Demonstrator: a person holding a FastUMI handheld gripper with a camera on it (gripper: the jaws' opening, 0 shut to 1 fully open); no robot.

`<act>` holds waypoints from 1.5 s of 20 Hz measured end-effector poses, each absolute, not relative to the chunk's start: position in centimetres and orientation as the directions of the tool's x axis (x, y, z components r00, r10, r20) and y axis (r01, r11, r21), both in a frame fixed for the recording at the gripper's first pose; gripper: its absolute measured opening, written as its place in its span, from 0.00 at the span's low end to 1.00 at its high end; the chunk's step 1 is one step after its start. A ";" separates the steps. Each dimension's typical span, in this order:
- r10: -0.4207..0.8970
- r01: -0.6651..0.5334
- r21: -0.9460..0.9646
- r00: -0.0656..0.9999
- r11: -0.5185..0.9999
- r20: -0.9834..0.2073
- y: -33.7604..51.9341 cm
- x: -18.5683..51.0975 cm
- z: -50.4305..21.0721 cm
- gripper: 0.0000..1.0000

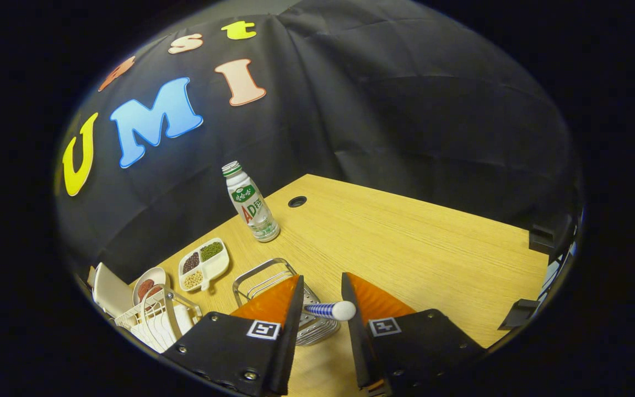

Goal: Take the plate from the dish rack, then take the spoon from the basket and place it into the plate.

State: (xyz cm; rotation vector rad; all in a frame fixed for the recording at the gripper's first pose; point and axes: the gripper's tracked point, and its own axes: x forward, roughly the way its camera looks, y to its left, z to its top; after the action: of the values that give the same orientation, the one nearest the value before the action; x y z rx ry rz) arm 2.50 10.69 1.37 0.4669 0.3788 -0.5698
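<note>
gripper view: fingers apart, spoon between them over the basket (grip unclear); plate placement remains, judging by this.

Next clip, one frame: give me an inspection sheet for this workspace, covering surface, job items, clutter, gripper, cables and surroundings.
Surface: light wooden table with a round grommet hole.
Job's things: spoon, blue-striped handle with a white end, lying crosswise between the fingers above the wire basket; white dish rack beside the basket; whether the plate is in it, cannot tell.
Clutter: upright bottle beyond the basket; divided dish of beans; small dish near the rack.
Gripper: gripper fingers on either side of the spoon handle; whether both press on it, cannot tell.
Cables: nothing seen.
Surroundings: black cloth wall behind the table.
</note>
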 end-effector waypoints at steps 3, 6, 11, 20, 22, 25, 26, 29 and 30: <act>-0.428 0.592 0.314 0.780 0.742 -0.458 10.6 2.2 2.0 0.44; -0.439 0.588 0.306 0.786 0.749 -0.436 10.9 2.1 3.1 0.44; -0.463 0.580 0.212 0.781 0.787 -0.419 11.5 2.6 4.9 0.17; -0.458 0.514 0.071 0.812 0.855 -0.361 14.3 4.6 9.7 0.06; -0.466 0.501 0.021 0.819 0.865 -0.335 14.7 4.5 11.4 0.06; -0.478 0.485 -0.058 0.822 0.872 -0.311 15.3 4.6 13.1 0.06; -0.477 0.476 -0.082 0.826 0.876 -0.301 15.4 4.6 13.6 0.06; -0.471 0.451 -0.134 0.836 0.882 -0.283 16.3 4.6 15.2 0.06; -0.468 0.446 -0.143 0.840 0.884 -0.276 16.6 4.5 15.7 0.06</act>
State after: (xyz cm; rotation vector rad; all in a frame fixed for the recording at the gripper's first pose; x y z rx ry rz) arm 4.48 16.57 15.75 -0.0742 0.3102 -0.4836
